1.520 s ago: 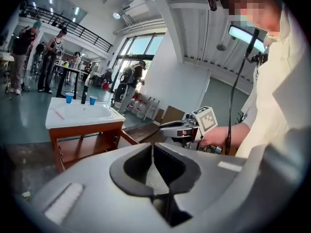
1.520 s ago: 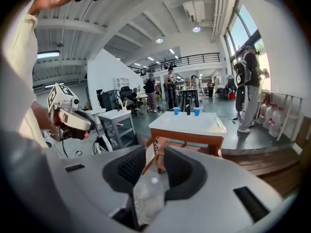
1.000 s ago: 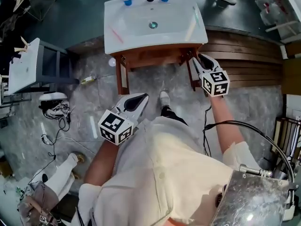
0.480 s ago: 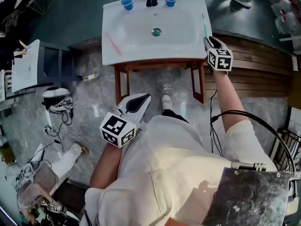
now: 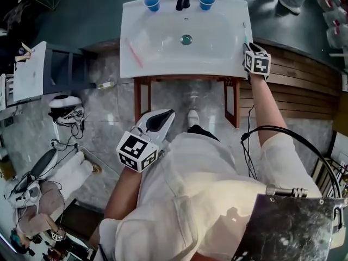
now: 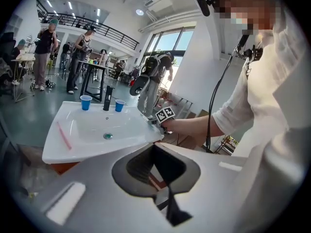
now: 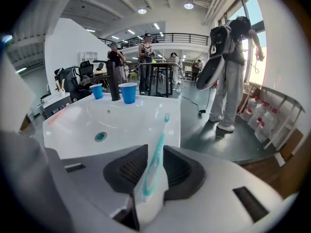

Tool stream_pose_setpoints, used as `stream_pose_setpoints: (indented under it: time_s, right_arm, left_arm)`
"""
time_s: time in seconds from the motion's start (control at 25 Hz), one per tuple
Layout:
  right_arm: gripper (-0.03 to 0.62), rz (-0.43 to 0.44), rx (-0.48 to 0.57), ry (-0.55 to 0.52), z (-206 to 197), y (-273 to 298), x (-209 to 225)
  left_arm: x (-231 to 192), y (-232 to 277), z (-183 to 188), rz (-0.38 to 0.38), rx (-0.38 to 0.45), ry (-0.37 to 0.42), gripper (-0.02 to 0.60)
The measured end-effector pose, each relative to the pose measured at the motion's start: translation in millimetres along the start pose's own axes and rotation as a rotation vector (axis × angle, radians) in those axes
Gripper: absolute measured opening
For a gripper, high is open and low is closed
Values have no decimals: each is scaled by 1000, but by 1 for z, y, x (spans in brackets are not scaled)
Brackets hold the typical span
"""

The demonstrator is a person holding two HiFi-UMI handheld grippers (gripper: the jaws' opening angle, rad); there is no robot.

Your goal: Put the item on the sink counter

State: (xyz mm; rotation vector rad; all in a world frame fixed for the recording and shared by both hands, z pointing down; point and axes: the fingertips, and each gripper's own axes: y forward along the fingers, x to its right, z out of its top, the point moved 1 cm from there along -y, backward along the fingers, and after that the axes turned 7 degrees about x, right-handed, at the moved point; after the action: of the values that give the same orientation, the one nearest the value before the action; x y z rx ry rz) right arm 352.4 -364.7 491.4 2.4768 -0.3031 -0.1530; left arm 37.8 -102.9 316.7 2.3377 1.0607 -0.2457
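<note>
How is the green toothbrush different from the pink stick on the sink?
The green toothbrush is teal and white; the pink stick is all pink. The green toothbrush is pinched in the right gripper at the right edge of the sink, sticking out past the jaws; the pink stick lies flat on the sink's left side. A gripper holds the toothbrush; nothing touches the pink stick. Both are long and thin.

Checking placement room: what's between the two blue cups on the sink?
The black faucet stands between the left blue cup and the right blue cup, plain in the head view.
</note>
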Motion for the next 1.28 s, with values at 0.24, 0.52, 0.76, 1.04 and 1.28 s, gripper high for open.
stream_pose_setpoints:
  time_s: [0.24,0.52,0.76,1.04,1.28]
  right_arm:
    - [63,-13,-39,84,-11,7,7]
    - [54,-44,-19,153,-8,1,13]
    - [54,-40,4,178,-12,-26,-2]
    - [54,-23,39,195,-19,-78,-41]
    - [54,-14,57,217,-35,-129,-94]
  left_arm:
    - [-6,0,1,17,5,-16,5]
    - [-7,-12,0,17,6,-21,5]
    - [-1,-29,-9,0,18,-11,5]
    - [15,-62,-23,-35,39,11,5]
    - [26,-110,-43,-69,49,10,5]
